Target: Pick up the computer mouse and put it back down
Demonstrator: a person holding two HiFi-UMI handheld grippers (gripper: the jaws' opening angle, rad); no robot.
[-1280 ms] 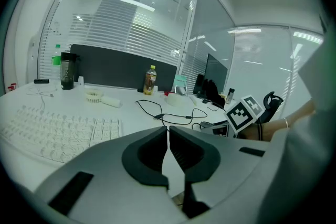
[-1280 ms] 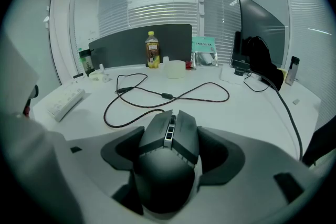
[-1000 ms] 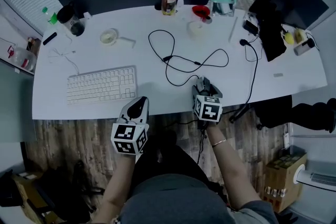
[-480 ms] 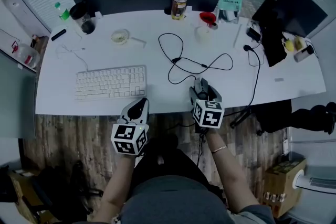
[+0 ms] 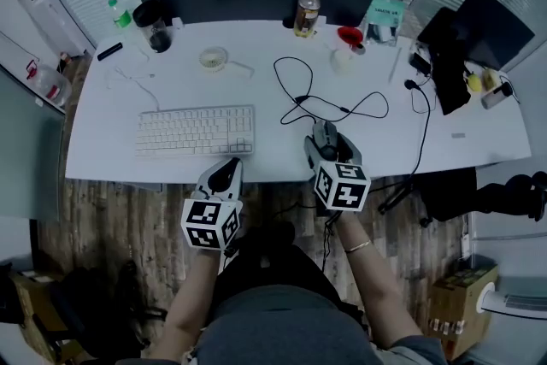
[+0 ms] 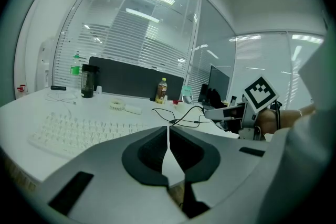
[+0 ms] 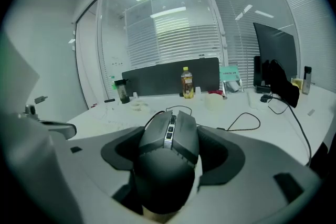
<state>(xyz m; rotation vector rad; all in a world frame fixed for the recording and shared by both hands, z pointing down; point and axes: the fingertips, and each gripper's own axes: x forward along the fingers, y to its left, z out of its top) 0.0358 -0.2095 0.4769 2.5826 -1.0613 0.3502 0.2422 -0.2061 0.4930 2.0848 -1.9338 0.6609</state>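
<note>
The dark grey computer mouse (image 5: 325, 139) sits between the jaws of my right gripper (image 5: 327, 146) over the desk's front edge. In the right gripper view the mouse (image 7: 167, 165) fills the space between the jaws, with my right gripper (image 7: 173, 131) shut on its sides. Its black cable (image 5: 329, 105) loops across the white desk (image 5: 461, 154) behind it. I cannot tell whether the mouse rests on the desk or hangs just above it. My left gripper (image 5: 224, 176) is at the desk's front edge, right of the keyboard's corner. In its own view the left gripper (image 6: 168, 136) is shut on nothing.
A white keyboard (image 5: 197, 131) lies left of centre. Along the back stand a dark tumbler (image 5: 156, 28), a small round fan (image 5: 213, 58), a yellow-capped bottle (image 5: 306, 13), a red cup (image 5: 349, 37) and a white cup (image 5: 343, 58). Black gear (image 5: 449, 55) and wires crowd the right end.
The head view has swung, so the desk sits further right in the picture. The right gripper, still shut on the mouse, has drifted slightly left against the cable loop. The left gripper holds its place.
</note>
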